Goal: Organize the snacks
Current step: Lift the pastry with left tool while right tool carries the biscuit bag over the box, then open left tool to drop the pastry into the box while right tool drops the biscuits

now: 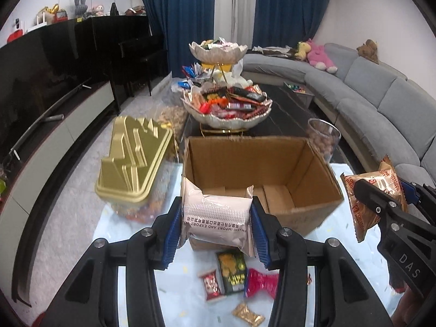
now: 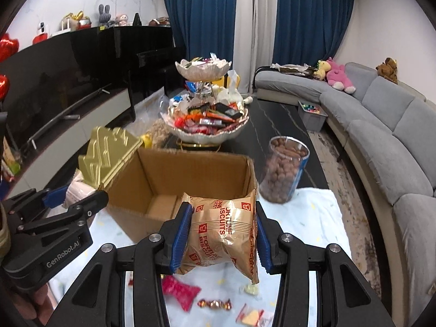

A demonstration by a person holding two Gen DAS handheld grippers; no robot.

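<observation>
Both hand-held grippers are carrying snacks above the pale cloth-covered surface (image 2: 313,218). On the left, the hand-held gripper (image 1: 216,227) has its blue pads clamped against the two sides of a pinkish-white foil packet (image 1: 216,218), printed with dark lettering, which hangs just in front of the near wall of an open cardboard box (image 1: 259,169). On the right, the hand-held gripper (image 2: 223,234) squeezes a golden bag of Fortune Biscuits (image 2: 223,231), crinkled between the pads, held near the box's right front corner. From the left wrist view, the right one shows at the edge of the picture with the same bag in its grip.

The box stands upright with its flaps open; its brown bottom is visible and looks bare. To its left sits a clear container topped by a gold moulded lid (image 1: 133,160). Behind the box, to the right, a clear jar of brown nuts (image 2: 284,171) stands on the dark part of the surface. Farther back rises a two-tier shell-shaped dish (image 1: 227,109) heaped with wrapped sweets.

Below the grippers, loose snacks lie scattered on the cloth: a dark green packet (image 1: 231,271), a small red packet (image 1: 212,284), a bright pink wrapper (image 1: 259,282) and a gold-wrapped biscuit (image 1: 248,314). A grey curved sofa (image 2: 381,141) with plush toys runs along the right.
</observation>
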